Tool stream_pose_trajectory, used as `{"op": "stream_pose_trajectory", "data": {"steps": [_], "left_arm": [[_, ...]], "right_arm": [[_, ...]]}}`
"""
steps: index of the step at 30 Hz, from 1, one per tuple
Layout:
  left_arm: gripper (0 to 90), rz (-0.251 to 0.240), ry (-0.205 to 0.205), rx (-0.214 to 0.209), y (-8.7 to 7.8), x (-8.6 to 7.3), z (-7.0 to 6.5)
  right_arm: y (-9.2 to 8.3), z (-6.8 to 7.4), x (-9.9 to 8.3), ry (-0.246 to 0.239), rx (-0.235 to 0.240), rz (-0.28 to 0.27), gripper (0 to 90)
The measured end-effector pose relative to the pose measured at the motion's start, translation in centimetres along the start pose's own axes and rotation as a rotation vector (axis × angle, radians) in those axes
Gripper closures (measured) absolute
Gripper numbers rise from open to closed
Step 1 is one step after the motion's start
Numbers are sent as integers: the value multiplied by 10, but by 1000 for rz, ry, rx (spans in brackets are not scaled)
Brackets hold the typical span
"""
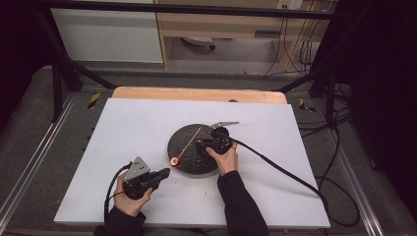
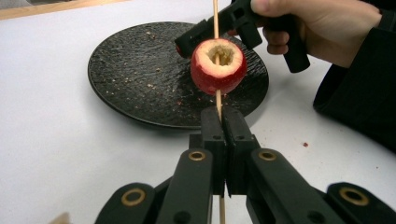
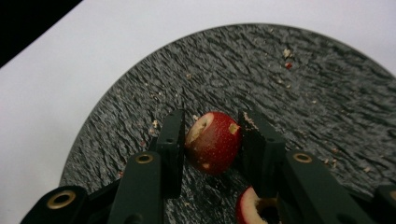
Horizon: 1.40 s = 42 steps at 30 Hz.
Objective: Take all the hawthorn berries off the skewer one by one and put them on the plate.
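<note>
Skewer (image 2: 217, 100) with 1 red fruit (image 2: 218, 65) pinched in left tool (image 2: 223, 122), right tool (image 3: 210, 140) gripping second fruit (image 3: 213, 147) over crumb-strewn black plate (image 3: 327, 102)

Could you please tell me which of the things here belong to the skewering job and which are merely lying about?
In the job:
- wooden skewer, clamped in the left hand-held gripper
- cored red fruit threaded on it
- second red fruit between the right hand-held gripper jaws
- another cored fruit piece below it
- black plate

Lying about:
- crumbs on the plate
- white table
</note>
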<state>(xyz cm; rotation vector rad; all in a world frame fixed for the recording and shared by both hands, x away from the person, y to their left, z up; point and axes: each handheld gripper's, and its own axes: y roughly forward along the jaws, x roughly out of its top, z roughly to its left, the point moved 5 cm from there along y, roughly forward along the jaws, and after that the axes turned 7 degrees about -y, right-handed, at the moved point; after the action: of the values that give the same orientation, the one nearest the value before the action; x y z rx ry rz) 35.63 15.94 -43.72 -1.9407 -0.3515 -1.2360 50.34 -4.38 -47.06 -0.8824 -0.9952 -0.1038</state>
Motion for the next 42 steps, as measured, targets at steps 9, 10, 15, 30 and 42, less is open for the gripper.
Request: {"op": "stream_pose_trajectory", "data": {"steps": [9, 10, 15, 30, 42], "left_arm": [[884, 4, 1, -1, 1, -1, -1], [884, 3, 1, 0, 1, 0, -1], [884, 2, 3, 0, 1, 0, -1], [884, 7, 6, 7, 3, -1, -2], [884, 14, 13, 7, 7, -2, -6]], "right_arm": [[-4, 2, 1, -29, -10, -1, 575], [-7, 3, 2, -35, -10, -7, 563], [-23, 9, 9, -53, -2, -38, 443], [-61, 35, -2, -37, 58, -91, 49], [-66, 59, -17, -33, 121, -127, 47]]}}
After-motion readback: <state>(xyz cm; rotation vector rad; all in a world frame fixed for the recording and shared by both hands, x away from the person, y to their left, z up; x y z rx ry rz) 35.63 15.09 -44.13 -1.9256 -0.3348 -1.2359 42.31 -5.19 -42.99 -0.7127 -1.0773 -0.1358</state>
